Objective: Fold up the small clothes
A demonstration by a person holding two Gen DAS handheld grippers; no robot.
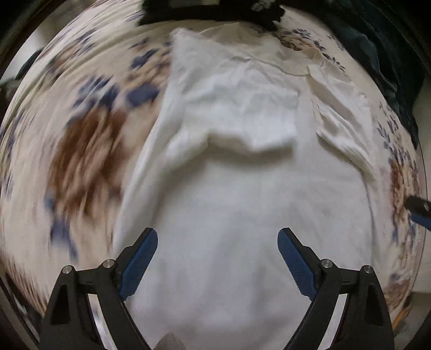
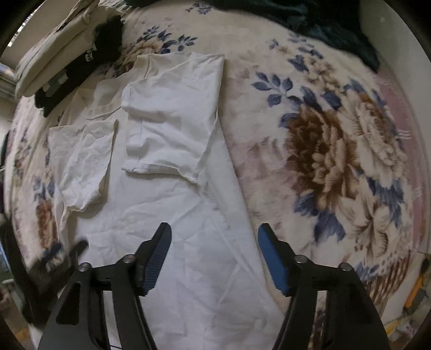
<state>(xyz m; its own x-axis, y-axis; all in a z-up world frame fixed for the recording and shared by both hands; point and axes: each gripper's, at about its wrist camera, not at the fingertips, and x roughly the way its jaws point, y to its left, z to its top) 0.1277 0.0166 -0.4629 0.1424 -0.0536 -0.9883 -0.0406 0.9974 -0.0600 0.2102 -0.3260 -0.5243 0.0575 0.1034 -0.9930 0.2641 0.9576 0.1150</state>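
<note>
**A bedroom at home**

You work over a plush floral blanket (image 2: 336, 150) with brown and blue blooms, spread like a bed cover. A white T-shirt (image 2: 167, 188), dark clothes (image 2: 336, 24) and a folded beige garment (image 2: 56, 53) lie on it, like household laundry.

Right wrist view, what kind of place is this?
Probably a bedroom at home: a plush floral blanket lies like bedding under the white T-shirt, with a folded beige garment and dark clothes piled at its edges.
</note>
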